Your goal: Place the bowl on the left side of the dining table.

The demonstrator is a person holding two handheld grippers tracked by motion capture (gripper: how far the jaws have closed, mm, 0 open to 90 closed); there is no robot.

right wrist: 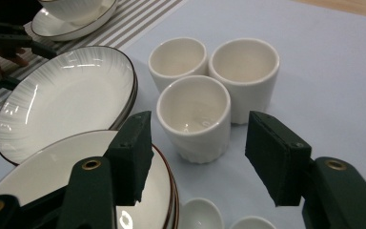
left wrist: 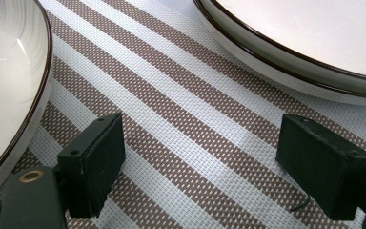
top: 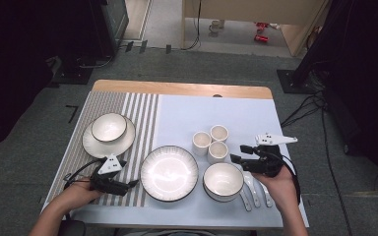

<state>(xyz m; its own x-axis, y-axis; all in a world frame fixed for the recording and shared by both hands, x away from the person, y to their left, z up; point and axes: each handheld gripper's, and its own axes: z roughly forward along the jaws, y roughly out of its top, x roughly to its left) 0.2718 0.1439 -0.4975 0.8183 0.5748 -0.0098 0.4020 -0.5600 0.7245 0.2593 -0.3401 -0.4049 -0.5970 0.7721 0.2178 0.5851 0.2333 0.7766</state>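
Black jaws of the right gripper (right wrist: pixel 195 157) are standing apart, empty, pointing at the nearest cup (right wrist: pixel 194 117), which is sitting ahead of them, untouched. That cup is serving as the landmark: it is ribbed near its base, off-white, glazed and holding nothing. Two more cups (right wrist: pixel 244 71) are standing just behind it, also hollow and clean. Left of the cup, a dark-rimmed bowl (right wrist: pixel 52 191) is lying close, and beyond that a fluted plate (right wrist: pixel 66 95). White spoons (top: pixel 253 189) are lying on the pale blue cloth (top: pixel 187 115) nearer the person than the cup. Far left of the cup, the left gripper (left wrist: pixel 200 157) is hovering with jaws wide over the woven striped mat (left wrist: pixel 171 109), gripping nothing, between two dark-rimmed plate edges.
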